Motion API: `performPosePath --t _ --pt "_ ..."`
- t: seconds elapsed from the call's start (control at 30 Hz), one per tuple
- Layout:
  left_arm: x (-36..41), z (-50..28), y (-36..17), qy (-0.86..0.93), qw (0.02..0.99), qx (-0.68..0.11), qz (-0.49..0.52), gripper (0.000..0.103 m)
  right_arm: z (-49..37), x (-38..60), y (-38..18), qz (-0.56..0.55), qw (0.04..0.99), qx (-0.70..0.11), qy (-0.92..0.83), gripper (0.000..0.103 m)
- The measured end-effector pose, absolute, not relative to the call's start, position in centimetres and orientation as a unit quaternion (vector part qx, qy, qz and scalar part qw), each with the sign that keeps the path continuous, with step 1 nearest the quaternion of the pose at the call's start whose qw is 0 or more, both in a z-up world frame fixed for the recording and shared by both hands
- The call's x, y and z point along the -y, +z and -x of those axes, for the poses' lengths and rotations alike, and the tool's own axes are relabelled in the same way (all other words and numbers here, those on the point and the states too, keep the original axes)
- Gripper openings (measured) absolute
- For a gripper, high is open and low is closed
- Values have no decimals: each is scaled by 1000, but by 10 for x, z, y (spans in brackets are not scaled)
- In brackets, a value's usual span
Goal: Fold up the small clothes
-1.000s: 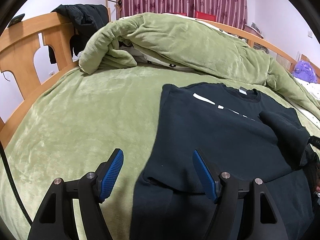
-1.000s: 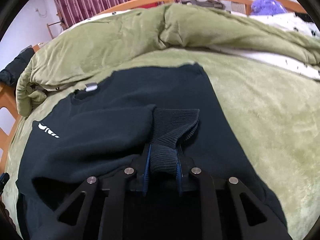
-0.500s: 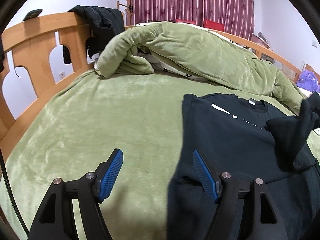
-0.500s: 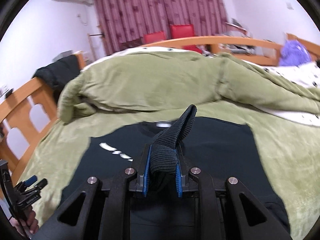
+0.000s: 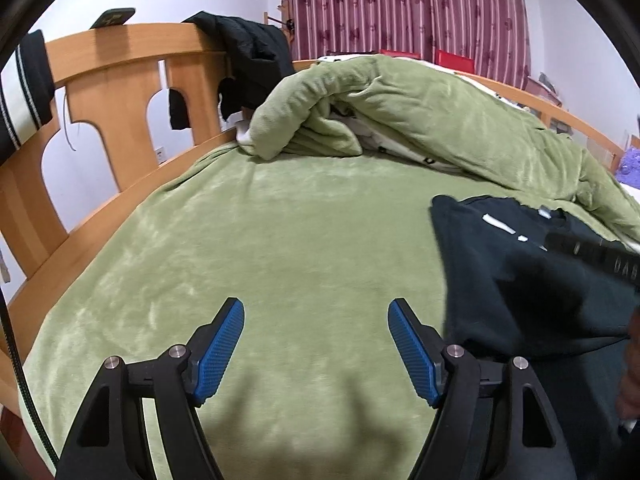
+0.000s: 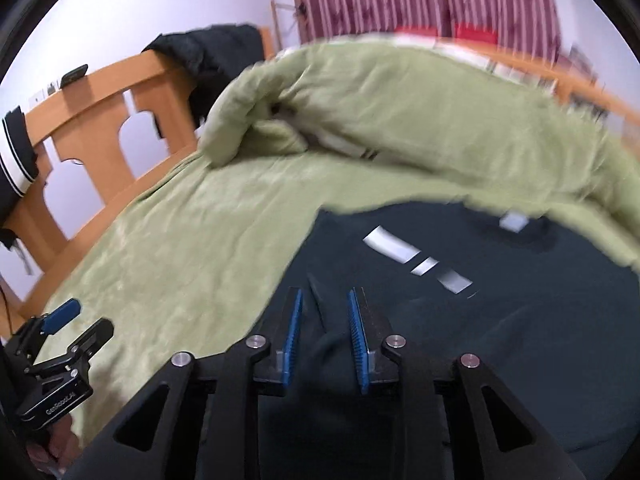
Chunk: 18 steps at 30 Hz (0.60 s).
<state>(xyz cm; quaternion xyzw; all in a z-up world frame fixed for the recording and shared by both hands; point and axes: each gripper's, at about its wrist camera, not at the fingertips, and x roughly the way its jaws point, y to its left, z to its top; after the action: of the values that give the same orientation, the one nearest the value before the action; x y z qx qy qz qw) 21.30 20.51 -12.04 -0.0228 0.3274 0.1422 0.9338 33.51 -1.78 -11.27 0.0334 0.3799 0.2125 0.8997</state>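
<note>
A dark navy sweatshirt [image 6: 500,320] with white chest marks lies on the green bed cover; it also shows at the right of the left wrist view [image 5: 520,280]. My right gripper [image 6: 322,320] hovers over its left part, jaws a little apart, with dark sleeve cloth between the pads; whether they still pinch it is unclear. My left gripper [image 5: 316,332] is open and empty above bare green cover, left of the sweatshirt. It also shows at the lower left of the right wrist view [image 6: 68,332]. The right gripper's arm crosses the sweatshirt in the left wrist view.
A bunched green duvet [image 5: 420,112] lies along the far side of the bed. A wooden bed rail [image 5: 120,92] with a black jacket [image 5: 248,64] hung on it stands at the left. Striped curtains [image 5: 400,4] hang behind.
My right gripper has carried the sleeve cuff leftwards over the sweatshirt and lowered, and its jaws have parted. My left gripper has swung left, off the sweatshirt, staying open.
</note>
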Motion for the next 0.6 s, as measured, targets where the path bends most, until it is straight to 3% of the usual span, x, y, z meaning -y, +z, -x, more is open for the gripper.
performPosePath --t 0.17,0.23,0.33,0.6 --pt "-211 -213 -125 142 931 -335 27 73 -336 19 -131 -29 892 -398 212 34" --pt "-209 -214 -123 137 932 -335 28 73 -334 40 -128 -44 900 -386 199 44" --pt "-202 -218 -123 126 932 -339 35 73 -336 78 -130 -56 906 -387 163 44" --pt "-171 -232 -124 98 930 -353 29 73 -341 115 -196 -16 881 -462 99 44"
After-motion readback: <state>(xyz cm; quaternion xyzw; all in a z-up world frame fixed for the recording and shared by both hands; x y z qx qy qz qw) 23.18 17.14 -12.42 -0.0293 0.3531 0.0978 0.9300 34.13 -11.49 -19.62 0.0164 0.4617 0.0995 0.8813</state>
